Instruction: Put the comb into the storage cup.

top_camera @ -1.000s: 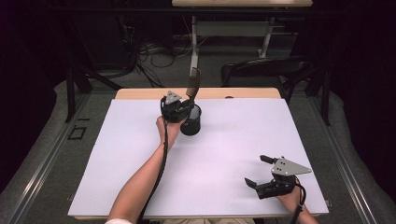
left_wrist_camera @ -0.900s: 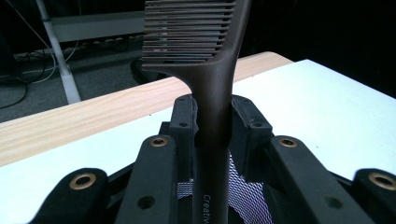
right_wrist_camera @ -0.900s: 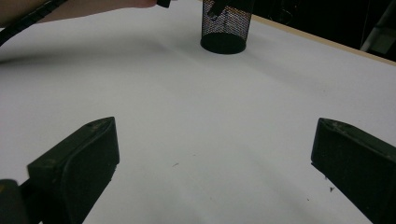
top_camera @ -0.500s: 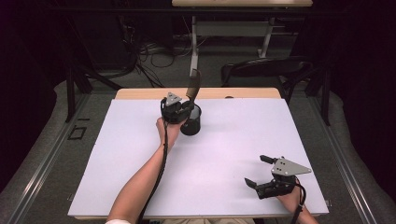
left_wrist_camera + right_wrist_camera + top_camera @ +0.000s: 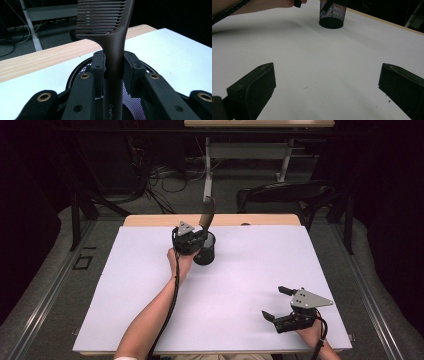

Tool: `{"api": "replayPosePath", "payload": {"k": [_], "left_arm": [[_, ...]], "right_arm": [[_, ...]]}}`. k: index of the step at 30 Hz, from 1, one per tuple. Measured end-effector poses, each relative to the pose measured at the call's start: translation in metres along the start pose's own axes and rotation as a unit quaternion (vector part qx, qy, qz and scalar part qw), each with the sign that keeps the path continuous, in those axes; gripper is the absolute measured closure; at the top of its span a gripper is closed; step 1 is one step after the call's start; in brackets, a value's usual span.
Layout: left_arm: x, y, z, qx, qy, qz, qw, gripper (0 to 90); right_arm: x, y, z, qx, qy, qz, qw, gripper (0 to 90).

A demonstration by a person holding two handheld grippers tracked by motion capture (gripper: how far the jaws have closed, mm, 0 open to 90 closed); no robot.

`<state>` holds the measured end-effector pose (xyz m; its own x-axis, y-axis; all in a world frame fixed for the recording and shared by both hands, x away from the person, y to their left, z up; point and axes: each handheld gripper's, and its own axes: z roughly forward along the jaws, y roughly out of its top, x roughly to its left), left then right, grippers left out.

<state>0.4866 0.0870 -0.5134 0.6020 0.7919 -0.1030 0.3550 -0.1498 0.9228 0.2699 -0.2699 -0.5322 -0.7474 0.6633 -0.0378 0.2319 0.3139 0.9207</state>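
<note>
A dark brown comb (image 5: 113, 37) stands upright with its handle down inside a black mesh cup (image 5: 205, 249) near the far edge of the white table top (image 5: 125, 285). My left gripper (image 5: 113, 65) is shut on the comb's handle just above the cup's rim, and it sits over the cup (image 5: 196, 240) in the high view, with the comb's toothed end (image 5: 207, 213) rising above it. My right gripper (image 5: 274, 303) rests open near the front right corner with nothing between its jaws. In the right gripper view the cup (image 5: 332, 13) stands far ahead.
A strip of bare wood (image 5: 150, 220) shows along the table's far edge. Beyond it are desk legs, cables and a dark chair (image 5: 285, 195) on the floor. The person's left forearm (image 5: 155, 312) crosses the table's middle.
</note>
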Motion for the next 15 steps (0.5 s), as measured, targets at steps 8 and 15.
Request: {"api": "replayPosePath", "payload": {"k": [8, 15], "left_arm": [[-0.0021, -0.0007, -0.0002, -0.001, 0.001, 0.004, 1.0, 72.1], [-0.0058, -0.0042, -0.0025, -0.005, 0.004, 0.01, 0.9999, 68.3]], "right_arm": [[0.0001, 0.0, 0.0, 0.001, 0.0, 0.001, 1.0, 0.6], [0.0001, 0.0, -0.0003, 0.0, 0.0, 0.0, 1.0, 0.6]]}}
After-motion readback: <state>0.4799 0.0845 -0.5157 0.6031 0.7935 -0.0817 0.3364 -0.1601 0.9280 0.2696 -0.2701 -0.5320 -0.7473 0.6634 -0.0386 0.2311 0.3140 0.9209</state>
